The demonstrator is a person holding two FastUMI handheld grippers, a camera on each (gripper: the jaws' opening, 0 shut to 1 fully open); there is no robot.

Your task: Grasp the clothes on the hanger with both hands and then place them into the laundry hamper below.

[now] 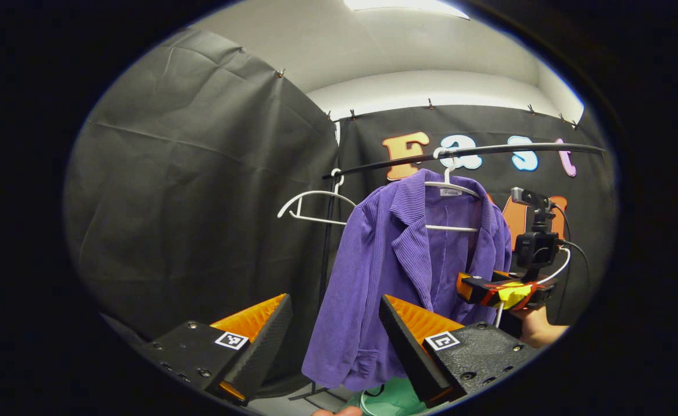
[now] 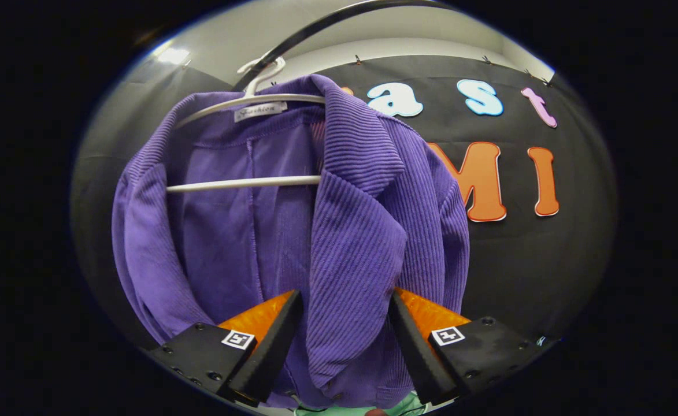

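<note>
A purple corduroy jacket (image 1: 396,260) hangs on a white hanger (image 1: 451,188) from a black rail (image 1: 489,151). My left gripper (image 1: 336,326) is open, a short way in front of the jacket's lower left side, with nothing touching its fingers. In the right gripper view the jacket (image 2: 350,231) is very close. Its front panel hangs down between the open fingers of my right gripper (image 2: 344,329), which do not press on it. From the left gripper view, the right gripper (image 1: 483,289) sits at the jacket's right front edge. The green hamper (image 1: 393,398) lies below.
An empty white hanger (image 1: 315,205) hangs on the rail left of the jacket. The rack's upright post (image 1: 326,260) stands behind it. A hand (image 1: 538,326) holds the right gripper. Black cloth walls close in the left and the back.
</note>
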